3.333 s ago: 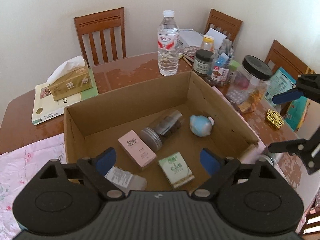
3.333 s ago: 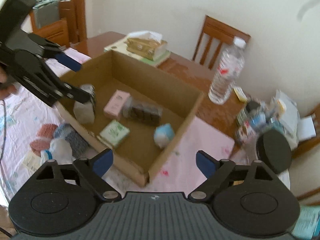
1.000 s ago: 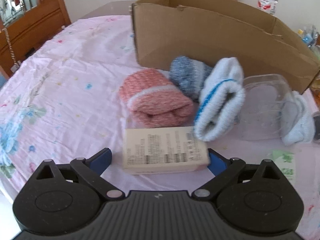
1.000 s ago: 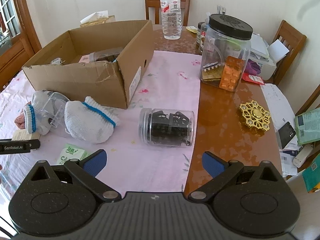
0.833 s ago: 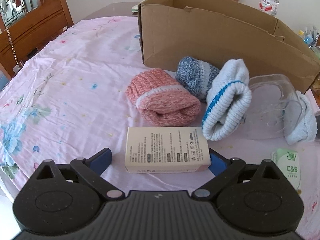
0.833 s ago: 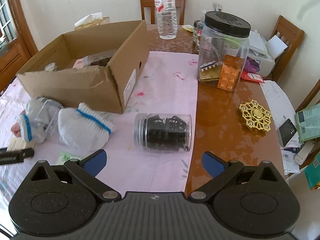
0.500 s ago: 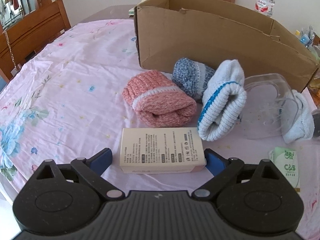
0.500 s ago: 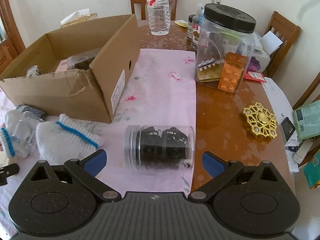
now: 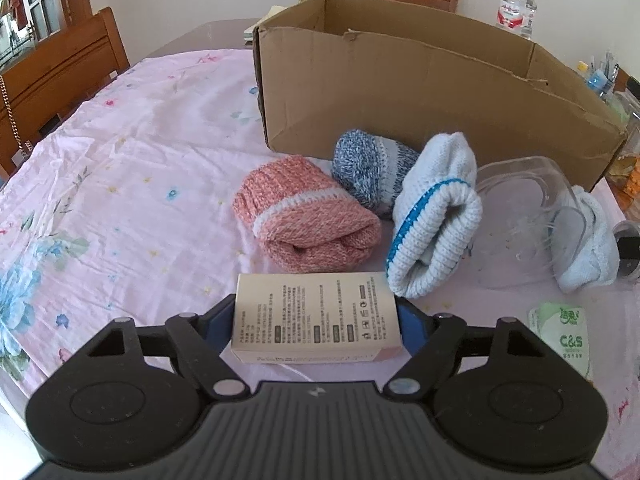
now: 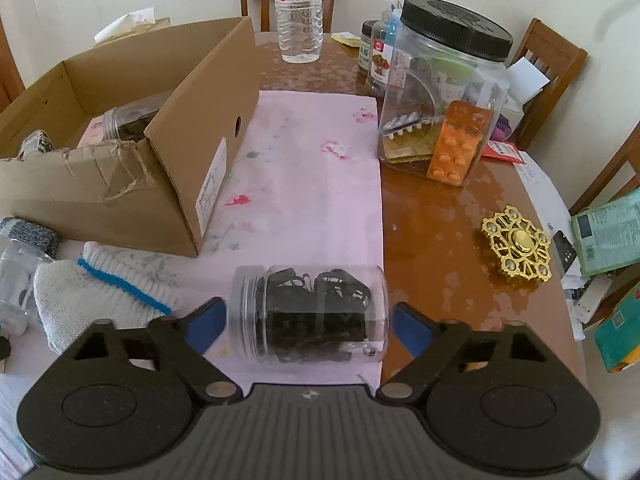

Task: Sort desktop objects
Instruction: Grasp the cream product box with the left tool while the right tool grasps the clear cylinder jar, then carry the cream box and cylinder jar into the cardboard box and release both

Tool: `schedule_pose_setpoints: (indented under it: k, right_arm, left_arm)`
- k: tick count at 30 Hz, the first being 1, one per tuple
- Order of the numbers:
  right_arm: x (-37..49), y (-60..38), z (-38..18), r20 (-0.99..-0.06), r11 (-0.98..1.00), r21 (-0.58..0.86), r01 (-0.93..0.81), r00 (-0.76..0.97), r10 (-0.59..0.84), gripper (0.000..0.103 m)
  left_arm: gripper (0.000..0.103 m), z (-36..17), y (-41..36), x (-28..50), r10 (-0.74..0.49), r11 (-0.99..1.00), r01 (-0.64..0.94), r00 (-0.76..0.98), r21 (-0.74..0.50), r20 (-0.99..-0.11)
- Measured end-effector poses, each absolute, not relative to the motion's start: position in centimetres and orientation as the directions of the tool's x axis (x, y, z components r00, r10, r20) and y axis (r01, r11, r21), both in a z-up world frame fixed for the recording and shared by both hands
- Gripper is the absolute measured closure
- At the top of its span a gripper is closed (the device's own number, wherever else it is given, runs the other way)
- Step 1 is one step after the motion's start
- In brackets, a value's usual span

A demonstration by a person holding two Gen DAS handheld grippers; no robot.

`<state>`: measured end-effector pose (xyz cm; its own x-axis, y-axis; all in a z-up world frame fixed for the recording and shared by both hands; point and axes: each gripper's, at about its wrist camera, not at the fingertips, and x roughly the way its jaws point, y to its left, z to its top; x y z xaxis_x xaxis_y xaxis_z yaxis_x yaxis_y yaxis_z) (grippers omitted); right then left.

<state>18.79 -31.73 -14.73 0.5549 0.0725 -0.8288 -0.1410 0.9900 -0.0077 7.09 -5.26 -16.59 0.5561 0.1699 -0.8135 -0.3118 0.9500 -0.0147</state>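
Pink tablecloth (image 9: 120, 168), green "C&S" packet (image 9: 560, 338)

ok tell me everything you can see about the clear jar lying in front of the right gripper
The jar is clear plastic with a ribbed screw neck at its left end; no lid shows. It lies on its side on the pink cloth, its right end at the cloth's edge, packed with dark tangled pieces. It sits between the open blue pads of the right gripper; neither visibly touches it.
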Motion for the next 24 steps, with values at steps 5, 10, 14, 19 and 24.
schedule_pose_setpoints:
  k: [5, 10, 14, 19, 24]
  right_arm:
    - [18.5, -31.9, -14.6, -0.832, 0.990, 0.003, -0.143, 0.549, 0.082, 0.024]
    - [18.0, -31.9, -14.0, -0.828, 0.987, -0.006, -0.158, 0.554, 0.083, 0.024]
    - [17.3, -31.9, -12.9, -0.821, 0.985, -0.009, -0.173, 0.564, 0.092, 0.024]
    - [16.5, -31.7, -11.5, -0.816, 0.977, -0.014, -0.212, 0.568, 0.112, 0.024]
    - [15.5, -31.2, -9.8, -0.809, 0.969, -0.013, -0.245, 0.572, 0.134, 0.024]
  left_arm:
    - [0.024, -16.4, -4.6, 7.0, 0.131, 0.959, -0.282, 0.562, -0.040, -0.817]
    - [0.024, -15.9, -3.8, 6.6, 0.088, 0.970, -0.237, 0.570, -0.060, -0.817]
    - [0.024, -15.0, -3.4, 6.2, 0.082, 0.980, -0.196, 0.587, -0.043, -0.806]
    - [0.024, -13.6, -3.0, 5.8, 0.055, 0.988, -0.146, 0.599, -0.041, -0.799]
    - [0.024, -11.8, -2.3, 5.4, 0.015, 0.994, -0.097, 0.607, -0.054, -0.795]
